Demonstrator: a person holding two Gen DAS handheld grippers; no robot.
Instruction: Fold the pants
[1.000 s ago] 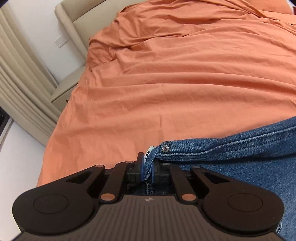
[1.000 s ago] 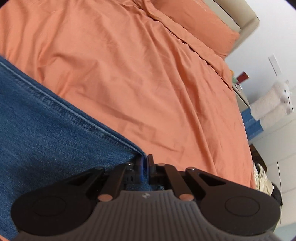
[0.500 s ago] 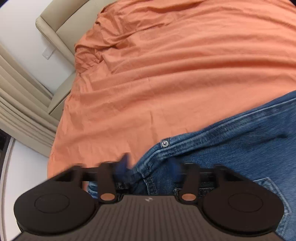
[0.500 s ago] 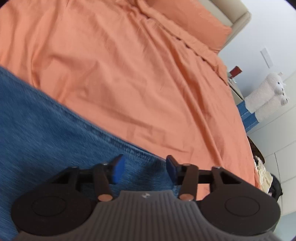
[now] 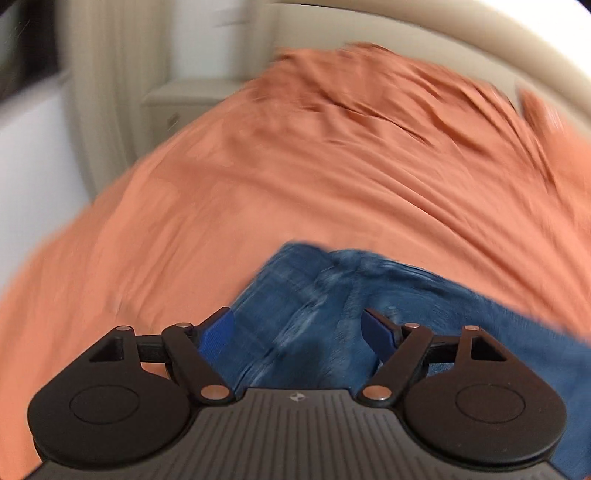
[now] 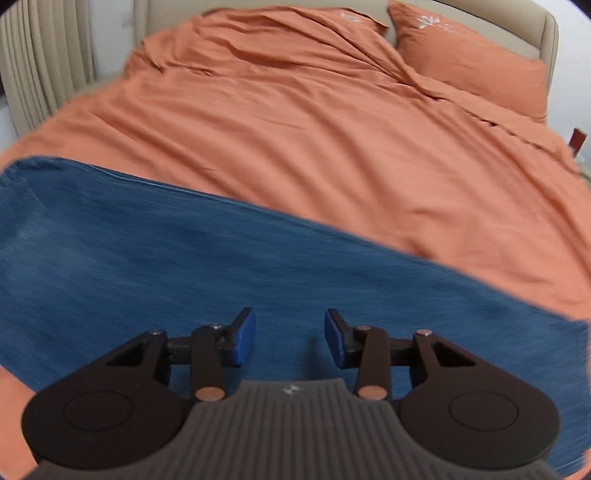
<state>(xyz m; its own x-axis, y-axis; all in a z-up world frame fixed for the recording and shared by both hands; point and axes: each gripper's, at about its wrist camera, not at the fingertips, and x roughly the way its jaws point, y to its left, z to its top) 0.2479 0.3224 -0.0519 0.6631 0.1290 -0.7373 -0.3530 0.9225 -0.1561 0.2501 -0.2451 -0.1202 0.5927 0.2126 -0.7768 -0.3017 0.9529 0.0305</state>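
Blue denim pants (image 6: 184,266) lie flat on an orange bed cover (image 6: 332,129). In the left wrist view the pants (image 5: 314,295) show one end with seams, blurred by motion. My left gripper (image 5: 299,332) is open and empty, just above that end. My right gripper (image 6: 290,339) is open and empty, above the wide flat stretch of denim. Both pairs of blue pads (image 6: 243,339) stand well apart and hold nothing.
An orange pillow (image 6: 472,62) and a beige headboard (image 6: 517,22) are at the far end of the bed. Beige curtains (image 6: 40,62) hang at the left. A pale nightstand (image 5: 184,99) stands beside the bed in the left wrist view.
Both grippers were shut on the pants' edge a second ago, then opened and let go. Both have since lifted and swung, so the views now look along the bed.
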